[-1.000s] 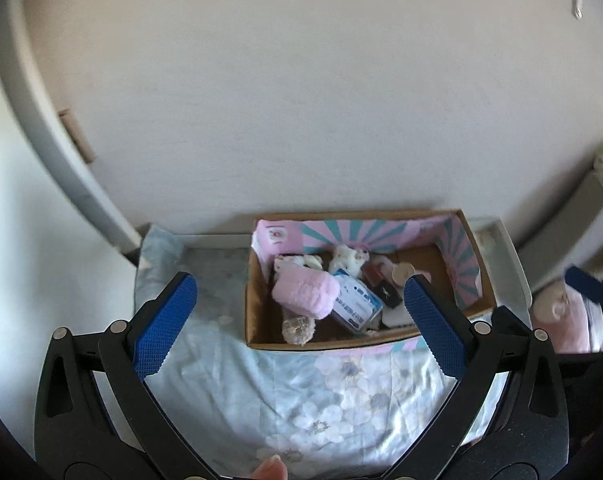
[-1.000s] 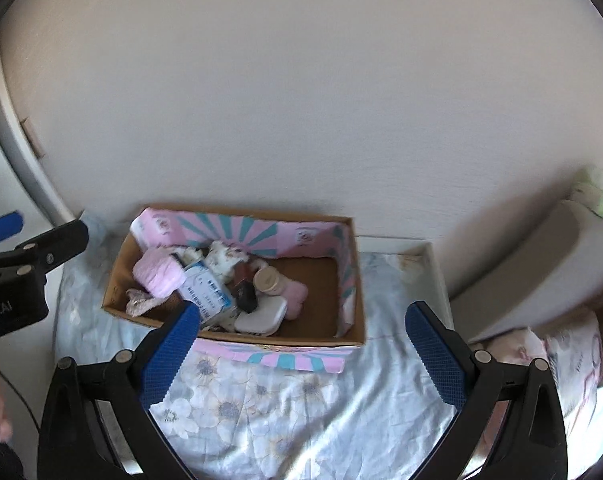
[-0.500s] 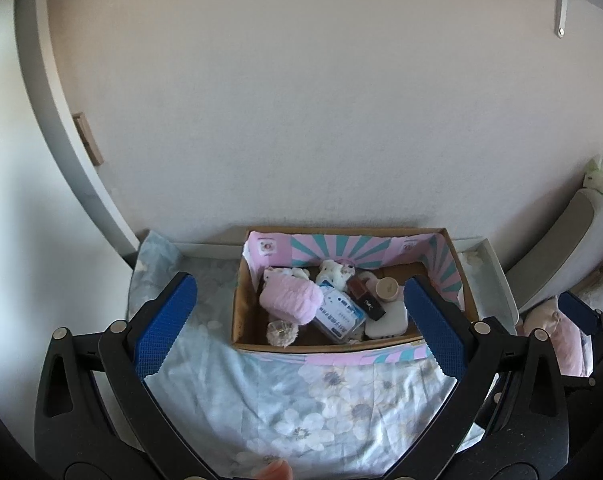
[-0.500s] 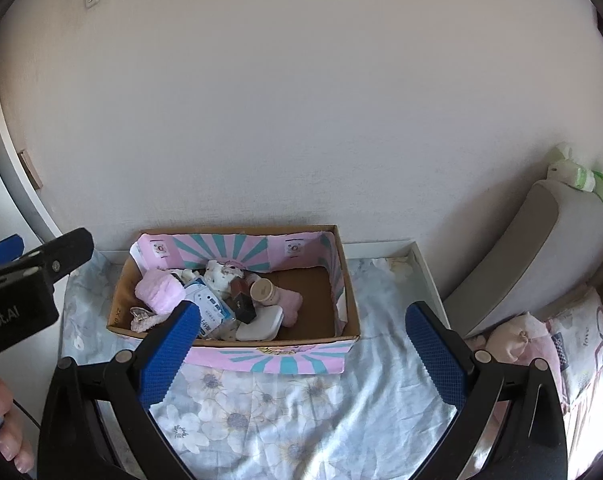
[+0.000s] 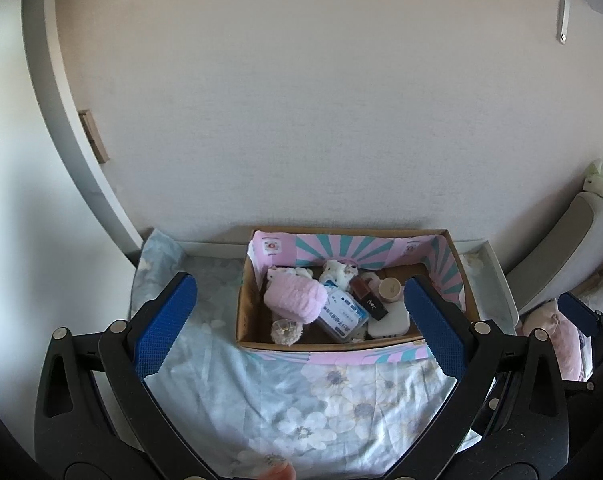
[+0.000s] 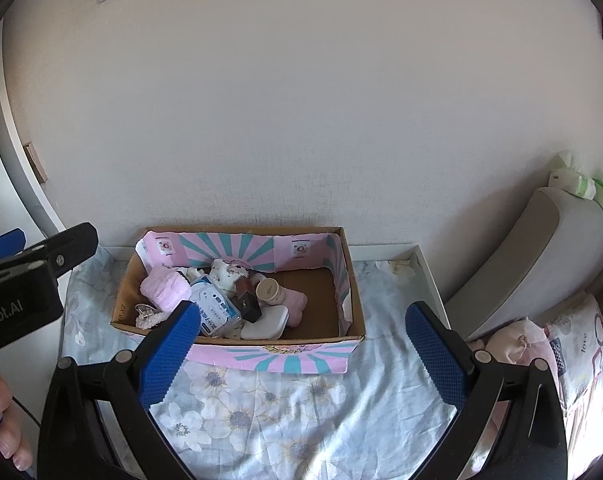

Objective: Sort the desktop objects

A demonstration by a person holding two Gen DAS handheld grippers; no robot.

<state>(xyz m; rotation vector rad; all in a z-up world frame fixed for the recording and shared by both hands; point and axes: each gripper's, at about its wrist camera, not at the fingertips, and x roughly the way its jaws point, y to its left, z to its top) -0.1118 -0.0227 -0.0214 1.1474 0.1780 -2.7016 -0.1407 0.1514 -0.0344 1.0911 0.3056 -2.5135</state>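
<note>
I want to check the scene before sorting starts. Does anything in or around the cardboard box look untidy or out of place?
Yes. In the cardboard box all items are heaped at its left end, leaning on each other: the blue-white packet lies tilted, and the dark small box rests across the white case. The right end is bare. Nothing looks spilled.

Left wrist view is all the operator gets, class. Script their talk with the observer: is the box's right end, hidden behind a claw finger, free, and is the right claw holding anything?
Observer: The right end of the box is bare cardboard floor; the things are piled at its left and middle.
Operator: And the right claw?
Observer: It is open and holds nothing, hanging in front of the box.
</note>
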